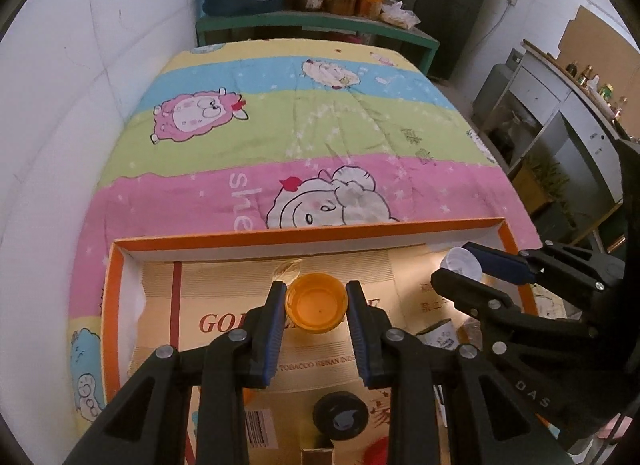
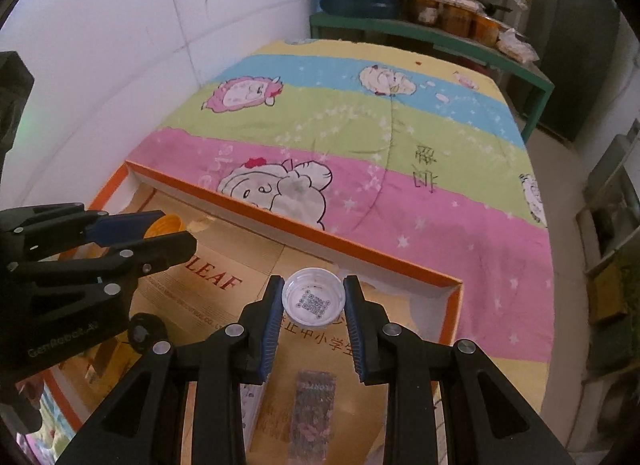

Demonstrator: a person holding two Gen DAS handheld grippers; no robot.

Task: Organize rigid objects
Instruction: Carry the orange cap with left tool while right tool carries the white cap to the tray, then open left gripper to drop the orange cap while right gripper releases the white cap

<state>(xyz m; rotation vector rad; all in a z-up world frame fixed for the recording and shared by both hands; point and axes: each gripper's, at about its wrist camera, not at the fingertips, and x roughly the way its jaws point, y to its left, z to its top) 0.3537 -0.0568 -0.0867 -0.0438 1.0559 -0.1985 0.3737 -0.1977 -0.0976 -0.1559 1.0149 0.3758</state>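
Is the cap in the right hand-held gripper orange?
No: the right hand-held gripper is shut on a clear cap with a QR code printed inside; the orange cap sits in the left hand-held gripper.

Left gripper (image 1: pixel 316 297) and right gripper (image 2: pixel 313 297): matte black plastic linkage arms, angular with triangular cut-outs, joined by round silver screw heads. Fingers (image 1: pixel 269 339) lined with ribbed blue pads on inner faces. Pale lettering "DAS" on the right unit's body, "GenRobot.AI" on the left unit's body, each seen from the opposite wrist.
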